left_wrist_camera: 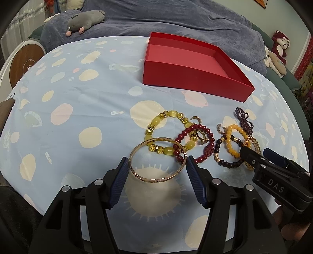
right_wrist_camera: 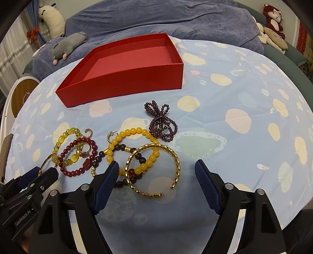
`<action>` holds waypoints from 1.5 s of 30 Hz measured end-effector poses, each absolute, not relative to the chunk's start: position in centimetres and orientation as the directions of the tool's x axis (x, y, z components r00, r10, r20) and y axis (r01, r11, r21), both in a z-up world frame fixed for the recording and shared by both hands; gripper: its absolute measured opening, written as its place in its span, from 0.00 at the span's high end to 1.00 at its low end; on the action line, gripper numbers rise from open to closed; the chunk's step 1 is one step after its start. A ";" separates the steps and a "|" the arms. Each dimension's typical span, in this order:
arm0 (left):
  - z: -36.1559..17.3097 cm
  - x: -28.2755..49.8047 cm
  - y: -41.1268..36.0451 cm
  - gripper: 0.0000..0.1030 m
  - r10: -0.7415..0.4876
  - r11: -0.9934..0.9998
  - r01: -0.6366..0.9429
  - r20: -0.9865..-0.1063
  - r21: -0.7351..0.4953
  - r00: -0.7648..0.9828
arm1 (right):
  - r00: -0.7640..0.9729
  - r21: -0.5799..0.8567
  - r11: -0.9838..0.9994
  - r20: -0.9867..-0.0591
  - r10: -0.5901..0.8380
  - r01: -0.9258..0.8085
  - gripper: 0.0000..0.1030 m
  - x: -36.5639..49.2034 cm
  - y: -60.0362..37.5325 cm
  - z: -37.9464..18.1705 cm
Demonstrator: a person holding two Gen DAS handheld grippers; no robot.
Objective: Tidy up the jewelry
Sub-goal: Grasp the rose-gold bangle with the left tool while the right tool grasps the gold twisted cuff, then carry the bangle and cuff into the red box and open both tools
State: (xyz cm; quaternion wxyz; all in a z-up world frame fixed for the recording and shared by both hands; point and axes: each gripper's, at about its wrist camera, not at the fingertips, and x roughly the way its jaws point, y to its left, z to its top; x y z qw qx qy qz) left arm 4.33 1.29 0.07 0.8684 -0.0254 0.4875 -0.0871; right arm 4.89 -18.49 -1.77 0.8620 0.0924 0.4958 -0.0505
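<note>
On the blue patterned cloth, my left gripper (left_wrist_camera: 157,159) is shut on a rose-gold bangle (left_wrist_camera: 156,179), one pad against each side. My right gripper (right_wrist_camera: 156,163) stands open around a gold cuff (right_wrist_camera: 176,156), and a gap shows at the right pad. Between the two lie a yellow-green bead bracelet (left_wrist_camera: 172,114), a dark red bead bracelet (left_wrist_camera: 195,128) with a ring (left_wrist_camera: 201,136) inside it, an amber bead bracelet (right_wrist_camera: 133,131), a dark brown bead bracelet (left_wrist_camera: 225,162) and a knot of purple beads (right_wrist_camera: 160,121). An empty red box (right_wrist_camera: 125,78) sits behind them.
Two small hoop earrings (left_wrist_camera: 195,119) (right_wrist_camera: 110,136) lie among the bracelets. Behind the table are a blue-grey blanket (left_wrist_camera: 176,17), a grey plush (left_wrist_camera: 86,19) and a red plush (right_wrist_camera: 273,13). A round wood-topped device (left_wrist_camera: 25,62) stands off the left edge.
</note>
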 end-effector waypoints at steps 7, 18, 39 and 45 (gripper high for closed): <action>0.2 4.3 1.3 0.44 -0.182 0.982 0.129 -0.840 -0.134 0.511 | 0.519 0.127 0.981 -0.854 0.033 0.148 0.46 4.7 -18.2 -1.5; 2.6 4.0 1.8 0.45 -0.197 0.980 0.135 -0.820 -0.147 0.538 | 0.575 0.180 0.969 -0.817 0.052 0.168 0.46 2.6 -19.4 1.9; 9.3 10.6 0.3 0.45 -0.244 0.967 0.212 -0.754 -0.142 0.609 | 0.643 0.174 0.983 -0.760 0.095 0.060 0.46 9.4 -19.4 7.8; 10.9 19.0 -2.1 0.45 -0.274 0.956 0.258 -0.734 -0.139 0.622 | 0.634 0.194 0.981 -0.762 0.133 0.028 0.46 18.1 -20.2 8.9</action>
